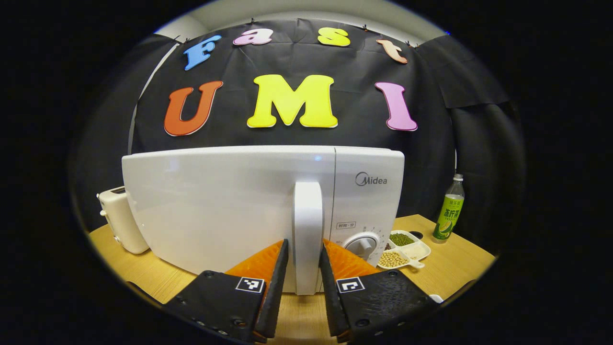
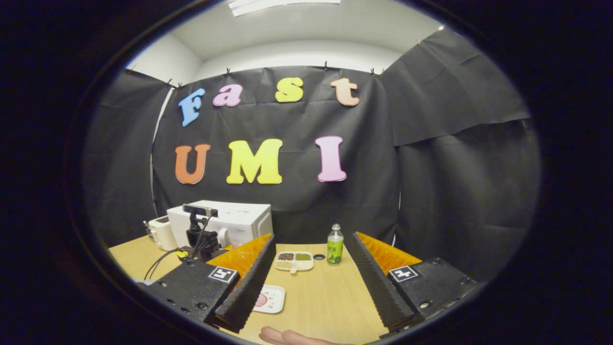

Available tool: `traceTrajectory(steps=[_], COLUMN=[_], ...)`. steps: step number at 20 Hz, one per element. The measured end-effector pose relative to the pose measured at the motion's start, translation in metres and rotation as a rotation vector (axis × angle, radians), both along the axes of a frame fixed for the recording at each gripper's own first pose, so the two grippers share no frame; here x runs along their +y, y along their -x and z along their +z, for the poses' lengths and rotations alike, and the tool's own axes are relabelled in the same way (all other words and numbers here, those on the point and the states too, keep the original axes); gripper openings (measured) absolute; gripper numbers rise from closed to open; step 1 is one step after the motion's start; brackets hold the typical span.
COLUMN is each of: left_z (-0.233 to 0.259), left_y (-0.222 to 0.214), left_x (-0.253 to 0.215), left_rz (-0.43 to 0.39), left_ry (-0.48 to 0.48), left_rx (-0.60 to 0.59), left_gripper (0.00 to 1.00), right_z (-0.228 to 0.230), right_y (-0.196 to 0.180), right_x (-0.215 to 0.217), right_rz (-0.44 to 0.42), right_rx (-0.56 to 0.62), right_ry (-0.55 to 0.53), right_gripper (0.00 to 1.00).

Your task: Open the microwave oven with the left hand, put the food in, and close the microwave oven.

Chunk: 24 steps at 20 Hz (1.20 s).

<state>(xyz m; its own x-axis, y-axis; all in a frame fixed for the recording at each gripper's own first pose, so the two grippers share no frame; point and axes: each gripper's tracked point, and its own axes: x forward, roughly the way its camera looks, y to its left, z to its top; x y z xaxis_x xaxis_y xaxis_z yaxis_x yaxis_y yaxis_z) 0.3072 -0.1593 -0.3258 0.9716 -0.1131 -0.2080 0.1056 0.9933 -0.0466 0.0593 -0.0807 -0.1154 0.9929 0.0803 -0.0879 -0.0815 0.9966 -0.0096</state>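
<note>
White microwave [image 1: 230, 211] on table [image 2: 316, 297], door shut | left claw [image 1: 300, 282] straddles handle [image 1: 307, 230], contact unclear | right claw [image 2: 311, 282] spread, empty; food plate [image 2: 269, 299] waiting | opening, loading, closing remain

Black cloth [image 2: 455, 158] drapes the booth's back and side walls, clipped along its top edge, beneath a white ceiling [image 2: 306, 28] with a light panel [image 2: 282, 4] (partly cut off). A light wooden table [image 2: 325, 297] stands in front.
</note>
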Motion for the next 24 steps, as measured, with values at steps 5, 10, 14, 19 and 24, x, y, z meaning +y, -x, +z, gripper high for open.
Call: traceTrajectory(steps=[5, 10, 14, 19, 24], left_z=[-0.001, 0.002, 0.004, 0.004, 0.01], left_y=[0.0, 0.003, 0.017, 0.055, 0.107], left_x=[-0.004, -0.002, -0.003, 0.01, 0.035], left_rz=[-0.015, 0.016, 0.013, -0.025, -0.076], left_ry=[-0.071, -0.038, -0.026, -0.031, -0.041], left_rx=[0.002, -0.028, -0.03, -0.053, -0.048], left_gripper=[0.22, 0.02, 0.02, 0.02, 0.02], right_z=[-0.01, -0.016, -0.021, -0.032, -0.04], right_y=[-0.004, -0.005, -0.009, -0.014, -0.004], right_x=[0.002, 0.004, 0.003, 0.006, 0.015], right_rz=[-0.002, 0.002, 0.004, 0.007, 0.002], right_rx=[0.031, 0.034, 0.046, 0.075, 0.087], right_ry=[-0.019, -0.008, -0.009, -0.024, 0.001], right_gripper=[0.92, 0.92, 0.92, 0.92, 1.0])
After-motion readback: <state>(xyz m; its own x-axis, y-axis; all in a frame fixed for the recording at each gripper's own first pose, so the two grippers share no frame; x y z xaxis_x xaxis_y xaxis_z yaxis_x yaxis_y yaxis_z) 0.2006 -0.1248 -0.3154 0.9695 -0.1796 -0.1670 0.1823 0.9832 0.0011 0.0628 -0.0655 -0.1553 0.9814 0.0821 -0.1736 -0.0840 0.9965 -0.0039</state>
